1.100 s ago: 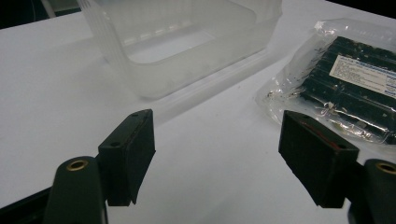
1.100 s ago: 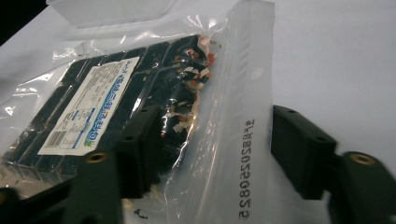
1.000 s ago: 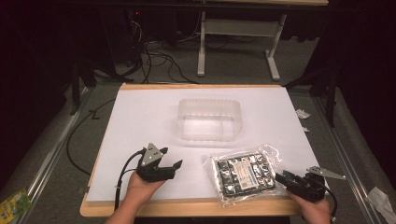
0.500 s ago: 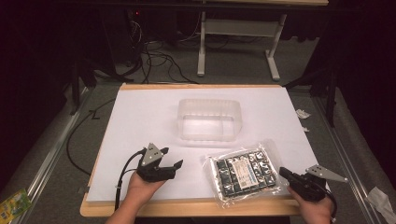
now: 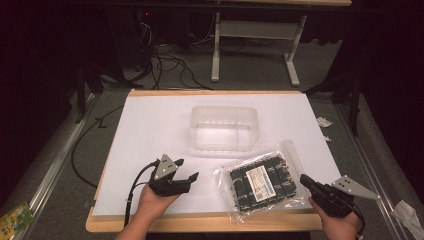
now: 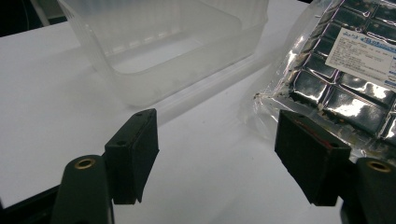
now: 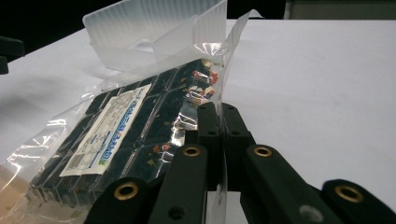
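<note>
High view overhead facing forward, 2 tongs cameras low, close, sharing tub (image 5: pixel 224 127)

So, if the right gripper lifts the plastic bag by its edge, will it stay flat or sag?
Probably sag: the right gripper pinches only thin clear film of the plastic bag. The dark blocks inside look dense, so the film may slip.

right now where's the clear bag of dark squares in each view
High view: the bag lies at lower centre-right on the white table, just in front of the clear tub.
Left gripper view: upper right, beyond the open jaws.
Right gripper view: left and centre, its clear edge pinched between the shut jaws.
Shared landmark: the clear tub beside the bag.
</note>
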The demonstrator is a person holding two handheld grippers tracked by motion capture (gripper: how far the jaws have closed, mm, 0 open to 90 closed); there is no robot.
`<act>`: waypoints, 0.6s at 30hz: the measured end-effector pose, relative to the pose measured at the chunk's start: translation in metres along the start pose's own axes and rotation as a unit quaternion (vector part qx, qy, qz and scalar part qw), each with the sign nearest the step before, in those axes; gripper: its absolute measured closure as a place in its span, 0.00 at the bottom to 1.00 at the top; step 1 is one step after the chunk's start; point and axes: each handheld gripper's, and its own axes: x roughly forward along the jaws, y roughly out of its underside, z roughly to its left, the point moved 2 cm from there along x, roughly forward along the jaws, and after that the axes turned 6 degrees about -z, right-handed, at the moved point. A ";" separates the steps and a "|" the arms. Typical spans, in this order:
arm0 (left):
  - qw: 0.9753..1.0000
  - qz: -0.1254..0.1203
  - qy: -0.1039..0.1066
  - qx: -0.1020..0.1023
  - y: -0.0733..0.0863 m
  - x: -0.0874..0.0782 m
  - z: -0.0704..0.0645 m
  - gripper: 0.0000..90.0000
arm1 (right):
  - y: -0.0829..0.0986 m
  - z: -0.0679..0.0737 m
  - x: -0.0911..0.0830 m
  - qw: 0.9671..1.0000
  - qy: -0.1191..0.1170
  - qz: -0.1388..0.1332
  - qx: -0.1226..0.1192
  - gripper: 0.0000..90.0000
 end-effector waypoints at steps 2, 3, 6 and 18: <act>1.000 -0.001 -0.002 0.000 0.000 0.000 0.000 0.34 | -0.003 0.001 0.002 1.000 -0.003 -0.003 -0.003 1.00; 1.000 -0.001 -0.002 0.000 0.000 0.000 0.000 0.34 | -0.004 0.001 0.003 1.000 -0.004 -0.004 -0.004 1.00; 1.000 -0.002 -0.003 -0.003 0.000 0.000 0.000 0.34 | -0.009 0.002 0.006 1.000 -0.009 -0.009 -0.010 1.00; 1.000 0.000 -0.007 -0.002 0.000 0.000 -0.001 0.34 | -0.036 0.012 0.032 0.998 -0.028 -0.026 -0.048 1.00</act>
